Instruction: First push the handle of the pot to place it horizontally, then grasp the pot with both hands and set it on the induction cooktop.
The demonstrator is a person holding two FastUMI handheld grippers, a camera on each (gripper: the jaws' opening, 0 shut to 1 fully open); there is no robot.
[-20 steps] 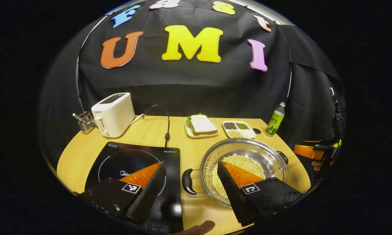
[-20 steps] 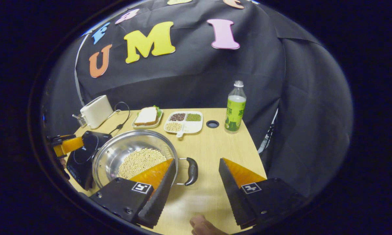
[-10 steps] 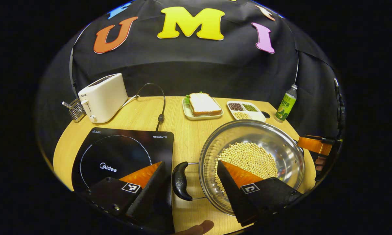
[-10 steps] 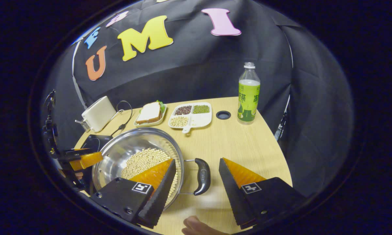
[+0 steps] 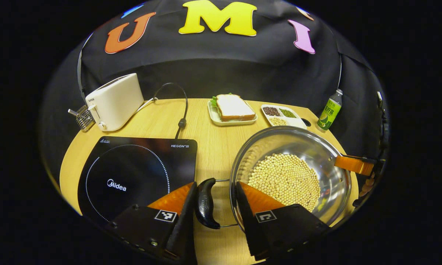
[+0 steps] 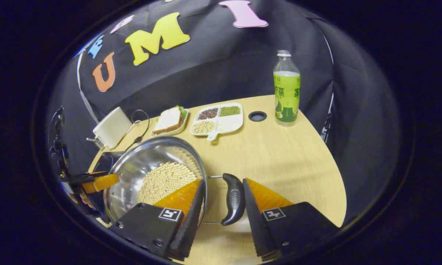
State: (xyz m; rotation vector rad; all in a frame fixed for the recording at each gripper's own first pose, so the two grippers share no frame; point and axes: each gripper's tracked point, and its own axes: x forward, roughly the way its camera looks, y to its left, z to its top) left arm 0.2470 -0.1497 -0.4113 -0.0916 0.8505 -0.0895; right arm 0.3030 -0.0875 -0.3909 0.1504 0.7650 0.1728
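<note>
From the left gripper (image 5: 213, 206), a pot handle (image 5: 205, 208) sits between the fingers, the pot (image 5: 331, 176) of beans (image 5: 285, 180) just right, the induction cooktop (image 5: 136, 173) to the left. Ahead-left stands the toaster (image 5: 114, 101); straight ahead the sandwich plate (image 5: 232, 108), a divided dish (image 5: 281, 115) right of it, the bottle (image 5: 331, 110) beyond. From the right gripper (image 6: 222, 206), the other handle (image 6: 233, 198) lies between its fingers, pot left, bottle far ahead-right.
</note>
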